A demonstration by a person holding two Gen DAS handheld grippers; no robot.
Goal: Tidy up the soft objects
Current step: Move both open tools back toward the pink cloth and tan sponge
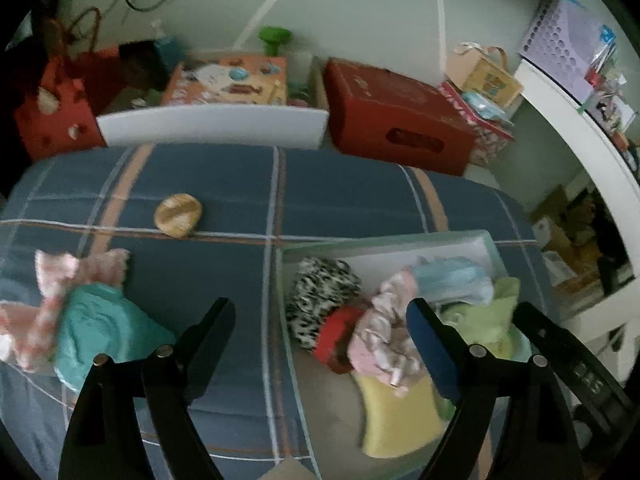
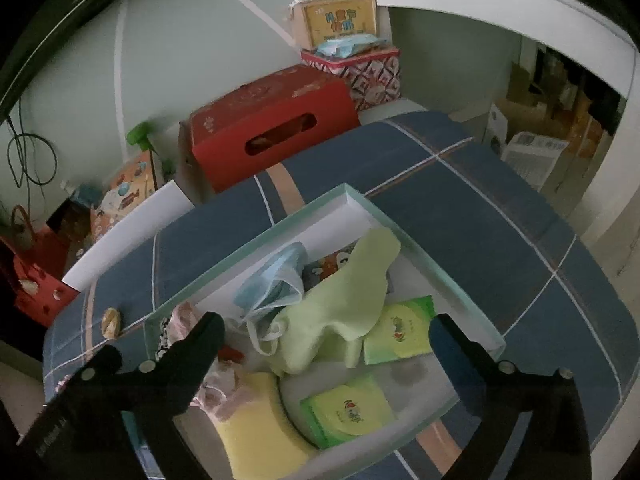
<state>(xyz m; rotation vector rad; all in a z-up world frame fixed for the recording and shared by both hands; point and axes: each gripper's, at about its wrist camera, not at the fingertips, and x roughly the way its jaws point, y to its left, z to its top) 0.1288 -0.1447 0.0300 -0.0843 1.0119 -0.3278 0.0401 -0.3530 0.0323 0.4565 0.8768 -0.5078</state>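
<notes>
A shallow pale-green box (image 1: 384,240) (image 2: 256,236) lies on the blue plaid bed. It holds a leopard scrunchie (image 1: 320,292), a red scrunchie (image 1: 334,340), a pink cloth (image 1: 380,336), a yellow sponge (image 1: 396,412) (image 2: 256,428), a light green cloth (image 2: 344,300), a blue face mask (image 2: 276,284) and two green tissue packs (image 2: 400,330). Outside it lie a teal cloth (image 1: 100,328), a pink checked bow (image 1: 72,276) and a round bread-like toy (image 1: 178,215). My left gripper (image 1: 320,316) is open and empty at the box's left edge. My right gripper (image 2: 328,332) is open and empty above the box.
A red cardboard box (image 1: 400,116) (image 2: 272,124), a white board (image 1: 212,126), a patterned toy box (image 1: 228,80) and a red bag (image 1: 52,116) stand beyond the bed. A white shelf (image 1: 580,140) runs along the right.
</notes>
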